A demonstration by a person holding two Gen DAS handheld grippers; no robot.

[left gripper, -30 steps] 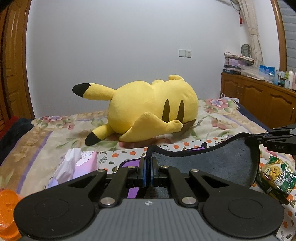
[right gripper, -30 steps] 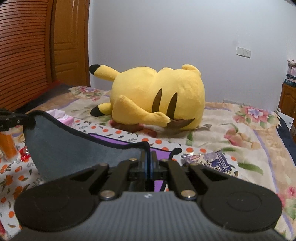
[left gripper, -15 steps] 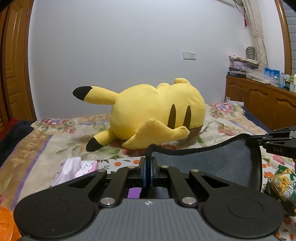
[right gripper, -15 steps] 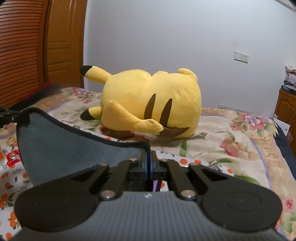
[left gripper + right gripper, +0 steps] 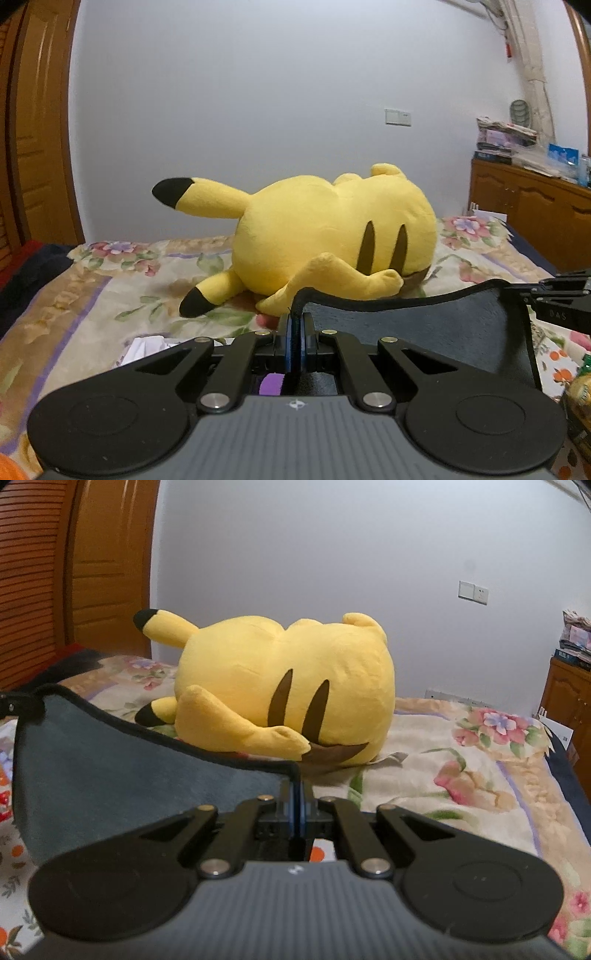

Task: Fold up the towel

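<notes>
Both grippers holding the towel taut above the bed.
Left gripper and right gripper are each clenching a top corner, cloth hanging between them.

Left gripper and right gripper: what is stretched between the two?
The dark grey towel hangs between them, one top corner pinched by the left gripper, the other by the right gripper. Both wrist views show this.

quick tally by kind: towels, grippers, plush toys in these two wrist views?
Towels: 1, the dark grey towel, pinched at two corners.
Grippers: 2, the left gripper and the right gripper, both clamped on it.
Plush toys: 1, the yellow plush lying on the bed.
Total: 4
</notes>
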